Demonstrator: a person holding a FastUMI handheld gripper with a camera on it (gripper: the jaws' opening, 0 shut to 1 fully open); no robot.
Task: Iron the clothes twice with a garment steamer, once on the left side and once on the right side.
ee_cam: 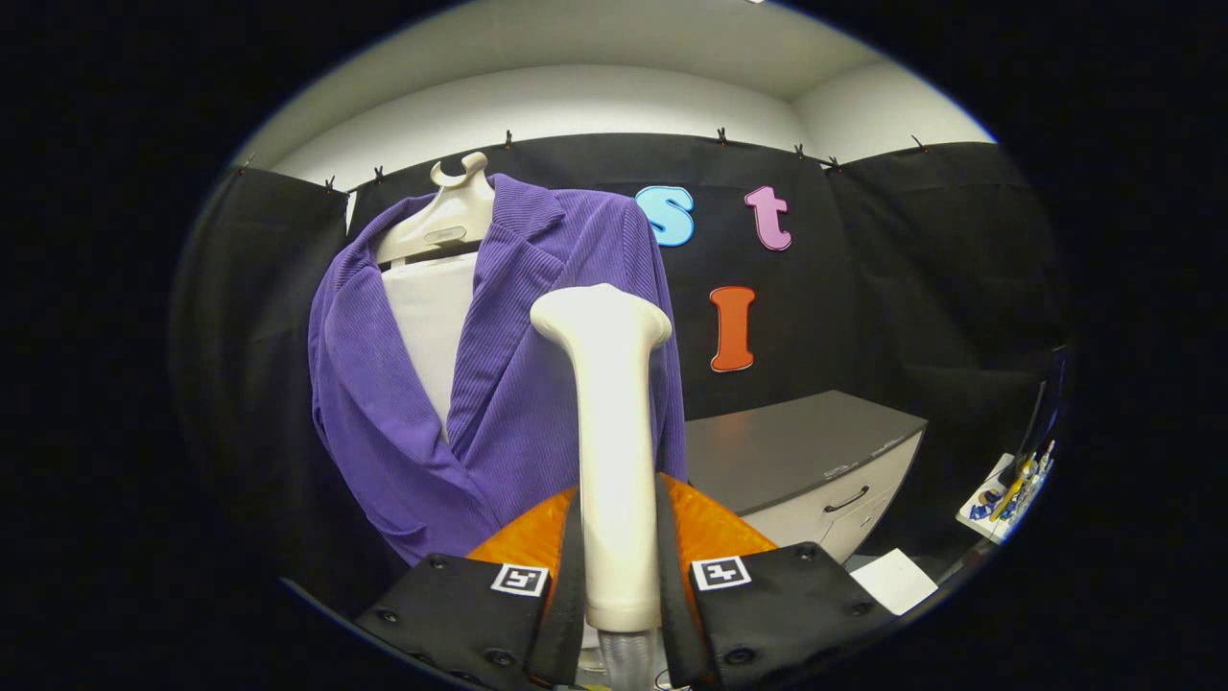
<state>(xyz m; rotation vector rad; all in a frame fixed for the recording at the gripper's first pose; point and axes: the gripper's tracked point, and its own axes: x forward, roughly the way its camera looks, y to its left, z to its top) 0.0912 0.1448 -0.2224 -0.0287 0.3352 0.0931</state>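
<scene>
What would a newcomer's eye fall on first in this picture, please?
Probably the cream garment steamer, standing upright between the fingers of the gripper, which is shut on its handle. Just beyond its head hangs the purple jacket on a pale hanger; a grey cabinet sits beside it.

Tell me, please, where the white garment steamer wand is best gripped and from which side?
Grip the white garment steamer wand on its straight lower shaft, from below and behind, as the fingers do now: parallel sides fit them, and the flared head stays facing the purple jacket.
</scene>
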